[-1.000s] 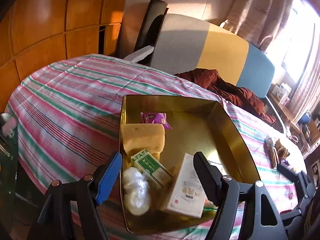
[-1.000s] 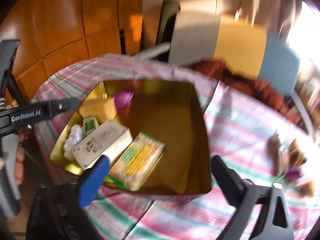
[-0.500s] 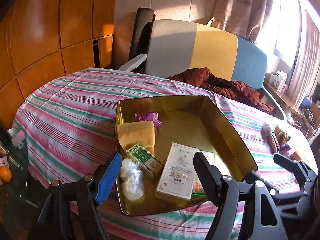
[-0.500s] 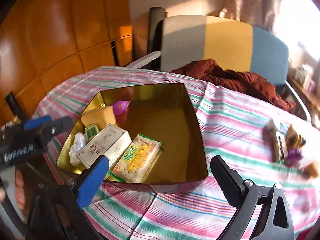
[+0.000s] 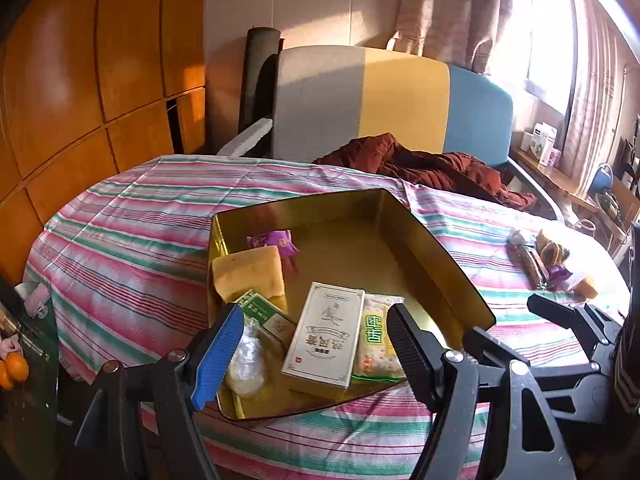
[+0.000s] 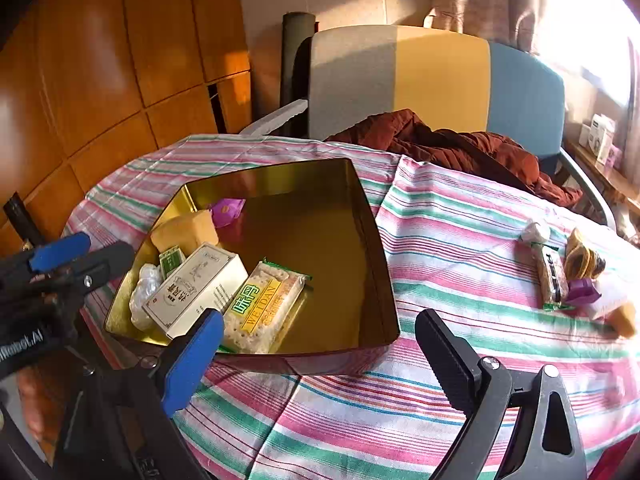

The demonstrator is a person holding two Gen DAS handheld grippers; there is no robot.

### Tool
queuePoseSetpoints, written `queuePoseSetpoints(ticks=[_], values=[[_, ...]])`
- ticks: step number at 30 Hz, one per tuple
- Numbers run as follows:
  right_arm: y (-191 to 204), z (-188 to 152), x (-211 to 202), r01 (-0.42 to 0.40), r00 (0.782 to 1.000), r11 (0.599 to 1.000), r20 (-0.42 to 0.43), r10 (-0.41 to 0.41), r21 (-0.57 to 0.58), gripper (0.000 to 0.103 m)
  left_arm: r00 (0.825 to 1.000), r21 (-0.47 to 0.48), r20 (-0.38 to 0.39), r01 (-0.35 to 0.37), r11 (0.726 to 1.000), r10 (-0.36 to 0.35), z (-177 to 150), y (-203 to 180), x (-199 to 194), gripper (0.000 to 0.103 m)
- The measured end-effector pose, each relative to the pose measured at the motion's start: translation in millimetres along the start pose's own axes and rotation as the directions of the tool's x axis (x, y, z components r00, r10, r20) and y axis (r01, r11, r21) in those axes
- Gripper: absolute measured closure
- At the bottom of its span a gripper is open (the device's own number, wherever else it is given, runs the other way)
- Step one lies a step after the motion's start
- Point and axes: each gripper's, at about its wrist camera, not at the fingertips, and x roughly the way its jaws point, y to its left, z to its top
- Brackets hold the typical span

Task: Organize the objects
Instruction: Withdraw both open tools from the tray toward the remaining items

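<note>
A: Gold metal, that tin [image 6: 376,264]; it sits on the striped tablecloth [image 6: 460,248] toward the near left edge of the table, and things fill its left end only.

B: What lies in it?

A: A white box [image 5: 324,336] touching a pack of crackers [image 6: 264,304] on its right; a small green box [image 5: 264,312] and a clear plastic bag [image 5: 248,364] at the near left corner; a yellow sponge [image 5: 248,276] along the left wall; a purple wrapper [image 5: 274,240] beyond the sponge.

B: And the claws?

A: The left gripper [image 5: 316,344] hangs over the tin's near end, jaws spread, nothing pinched; the right gripper [image 6: 320,356] stands at the tin's near right corner, its jaws have just been closing a little yet stand wide, with only tin and cloth between them.

B: Anything outside the tin?

A: A small heap of snacks [image 6: 568,272] near the right edge of the table, well apart from the tin; a brown jacket [image 6: 460,148] on the chair [image 6: 440,76] behind.
</note>
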Motion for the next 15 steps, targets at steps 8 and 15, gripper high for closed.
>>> queuePoseSetpoints(ticks=[8,15], values=[[-12.9,0.0,-6.9,0.017,1.000,0.999,0.024,-0.018,0.043,0.003,1.000,0.039,-0.015,0.020,0.999,-0.020,-4.4,-15.5,-0.5,0.028],[-26.0,-1.1,-8.9,0.048,0.998,0.997,0.031,-0.050,0.061,0.001,0.999,0.082,-0.023,0.040,0.996,-0.039,-5.3,-31.8,-0.9,0.028]])
